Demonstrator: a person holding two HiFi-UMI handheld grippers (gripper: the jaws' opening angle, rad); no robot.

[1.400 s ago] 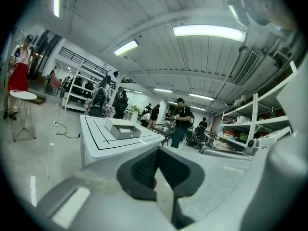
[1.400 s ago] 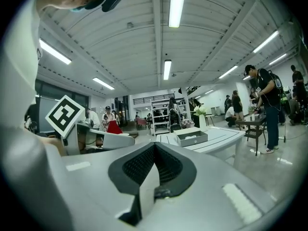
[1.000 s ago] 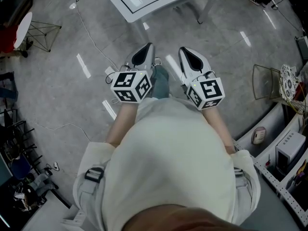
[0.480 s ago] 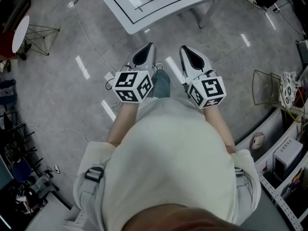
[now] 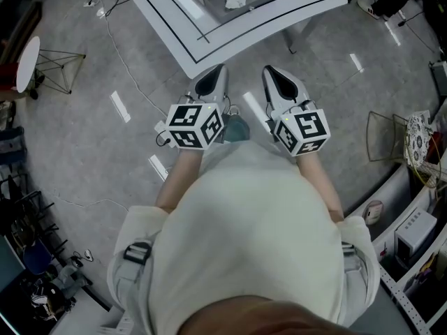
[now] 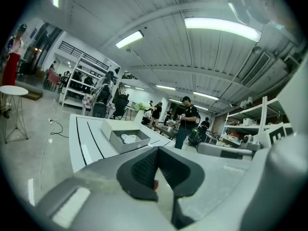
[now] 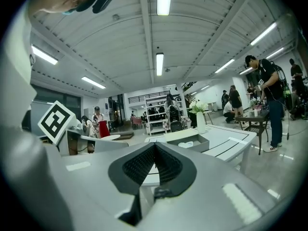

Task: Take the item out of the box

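Status: the task has not started. I stand on the floor short of the desk (image 5: 209, 40), which lies at 12 o'clock in the head view. The box (image 6: 130, 146) sits on the far part of the desk, well apart from both tools. The item (image 6: 129, 138), a small white crumpled-looking thing, lies inside the box. A pale flat piece, probably the lid, rests against the box at its 10 o'clock in the left gripper view.

Left gripper (image 5: 215, 72): jaws together, nothing between them. Right gripper (image 5: 272, 74): jaws together, also empty. They sit side by side and point toward the desk.

Hazards noted:

1. Closed jaws. If I reach the box with either gripper closed as it is, I judge it would shove the item or the box wall instead of taking hold. The jaws need to part before the descent.
2. Loose box. It looks light and nothing appears to fix it down. A pull on the item could drag or lift the box with it unless the other gripper braces a wall.
3. Soft item. It appears limp, so a pinch may catch only a fold and it could slip back or fall on the desk.
4. Desk edge. A low approach risks knocking the near edge at 12 o'clock.
5. Floor cable (image 5: 119, 37). It runs at 10 o'clock, beside the desk; a drift to that side could snag a foot.
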